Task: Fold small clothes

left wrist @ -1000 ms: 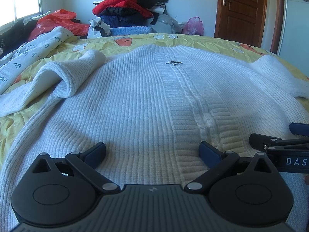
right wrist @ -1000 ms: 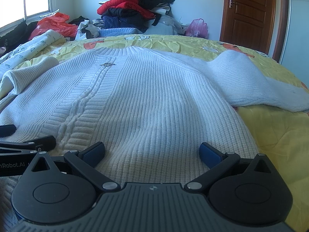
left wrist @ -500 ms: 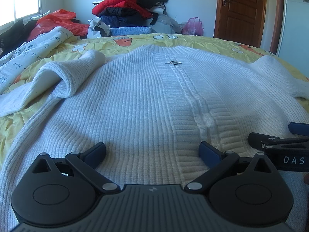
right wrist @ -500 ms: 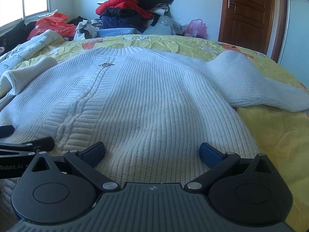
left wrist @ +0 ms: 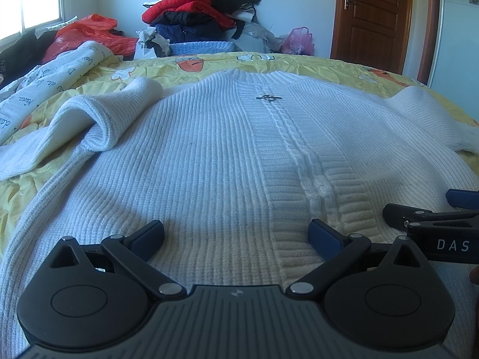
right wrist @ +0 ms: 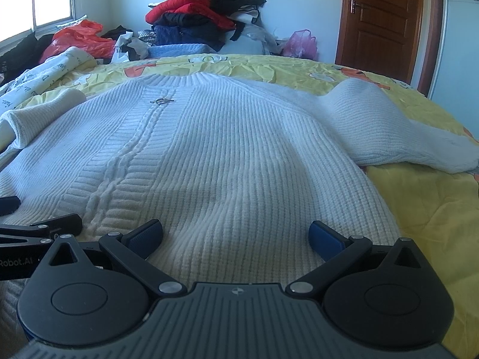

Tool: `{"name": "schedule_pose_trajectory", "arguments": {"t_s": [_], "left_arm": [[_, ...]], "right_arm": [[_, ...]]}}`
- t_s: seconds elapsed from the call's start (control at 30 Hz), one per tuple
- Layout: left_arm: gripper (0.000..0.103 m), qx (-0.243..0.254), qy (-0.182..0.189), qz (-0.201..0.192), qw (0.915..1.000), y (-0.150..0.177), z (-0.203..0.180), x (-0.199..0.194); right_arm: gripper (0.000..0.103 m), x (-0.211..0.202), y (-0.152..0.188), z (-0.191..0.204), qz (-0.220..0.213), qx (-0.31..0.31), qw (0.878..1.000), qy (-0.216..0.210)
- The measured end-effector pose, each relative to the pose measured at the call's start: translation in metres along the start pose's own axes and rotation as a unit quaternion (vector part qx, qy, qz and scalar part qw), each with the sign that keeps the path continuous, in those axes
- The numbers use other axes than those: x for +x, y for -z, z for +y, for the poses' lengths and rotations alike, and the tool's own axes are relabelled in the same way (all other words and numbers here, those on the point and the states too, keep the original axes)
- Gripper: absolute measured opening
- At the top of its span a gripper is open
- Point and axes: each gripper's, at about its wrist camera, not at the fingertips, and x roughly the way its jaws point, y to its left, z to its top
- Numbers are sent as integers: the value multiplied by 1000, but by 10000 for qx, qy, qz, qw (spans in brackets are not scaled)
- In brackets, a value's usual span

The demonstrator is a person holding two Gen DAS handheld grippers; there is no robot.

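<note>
A white ribbed knit sweater point(left wrist: 209, 155) point(right wrist: 227, 155) lies flat on the yellow bedspread, front up, a cable braid and small metal clasp point(left wrist: 268, 97) down its middle. Its left sleeve point(left wrist: 98, 119) is bunched and folded back; its right sleeve point(right wrist: 389, 131) trails off to the right. My left gripper point(left wrist: 236, 233) hovers low over the hem, left of the braid, open with nothing between its blue pads. My right gripper point(right wrist: 236, 233) is open over the hem's right half, holding nothing. Each gripper shows at the other view's edge.
The yellow patterned bedspread point(right wrist: 425, 203) is bare to the right of the sweater. A white printed quilt point(left wrist: 51, 89) lies at the left. Beyond the bed stands a tall pile of clothes point(left wrist: 203, 15), with red and pink bags. A brown door point(left wrist: 371, 15) is shut at the back right.
Hardly anything differs. Both grippers stay open over the sweater's hem; the right wrist view has shifted very slightly.
</note>
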Motion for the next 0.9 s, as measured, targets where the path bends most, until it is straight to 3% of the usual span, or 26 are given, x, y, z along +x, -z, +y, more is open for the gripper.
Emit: {"name": "schedule_pose_trajectory", "arguments": {"t_s": [0.7, 0.83, 0.9], "left_arm": [[103, 10, -76, -11, 10000, -3, -4, 1], [103, 9, -67, -10, 10000, -3, -4, 1], [103, 6, -63, -12, 10000, -2, -4, 1]], "right_arm": [[103, -1, 0, -1, -8, 33, 10000, -91], [102, -6, -3, -12, -36, 219, 9993, -308], [103, -18, -9, -28, -250, 549, 9971, -453]]}}
